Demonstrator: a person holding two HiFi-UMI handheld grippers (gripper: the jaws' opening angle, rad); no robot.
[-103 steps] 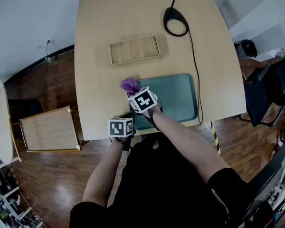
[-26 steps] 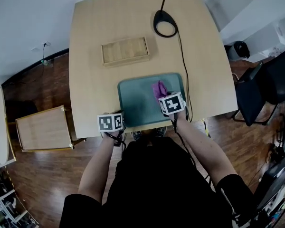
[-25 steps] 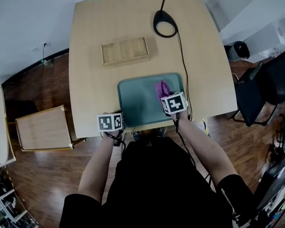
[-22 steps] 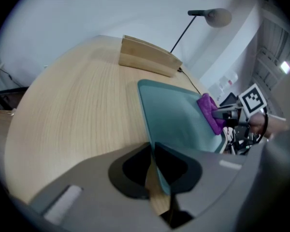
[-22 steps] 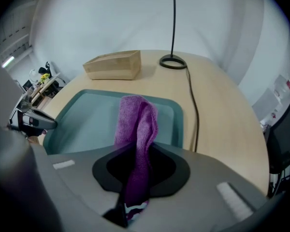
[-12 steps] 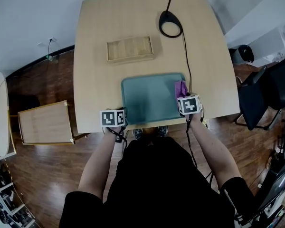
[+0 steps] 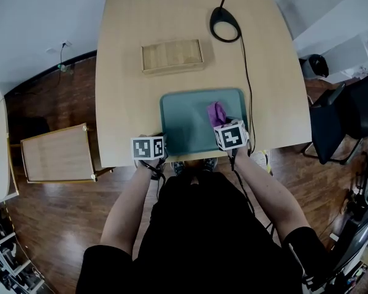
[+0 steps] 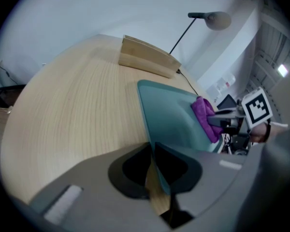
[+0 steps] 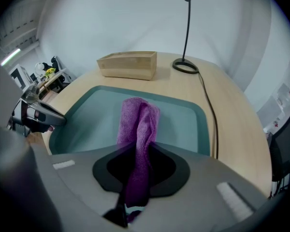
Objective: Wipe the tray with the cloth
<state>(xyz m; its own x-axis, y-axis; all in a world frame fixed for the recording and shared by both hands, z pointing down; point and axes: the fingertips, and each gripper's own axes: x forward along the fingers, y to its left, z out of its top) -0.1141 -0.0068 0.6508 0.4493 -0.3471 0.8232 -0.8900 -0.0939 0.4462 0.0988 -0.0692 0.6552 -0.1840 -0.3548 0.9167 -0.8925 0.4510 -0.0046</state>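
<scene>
A teal tray point(image 7: 187, 124) lies at the near edge of the wooden table. My left gripper point(image 7: 161, 144) is shut on the tray's near left rim, and the rim point(image 8: 157, 166) runs between its jaws in the left gripper view point(image 8: 152, 151). A purple cloth point(image 7: 216, 112) rests on the tray's right half, bunched upright. My right gripper point(image 7: 224, 125) is shut on that cloth point(image 9: 137, 124), which hangs from the jaws down to the tray floor point(image 9: 87, 124). From the left gripper view the cloth point(image 8: 203, 112) shows at the tray's far side.
A shallow wooden box point(image 7: 172, 55) sits behind the tray. A black lamp base point(image 7: 225, 28) stands at the back right, and its cable point(image 7: 250, 84) runs along the tray's right side. A wooden crate point(image 7: 58, 155) stands on the floor left; a dark chair point(image 7: 349, 115) right.
The right gripper dragged the cloth out to the tray's right edge, then back left toward the tray's middle. The left gripper kept its hold on the rim and stayed put.
</scene>
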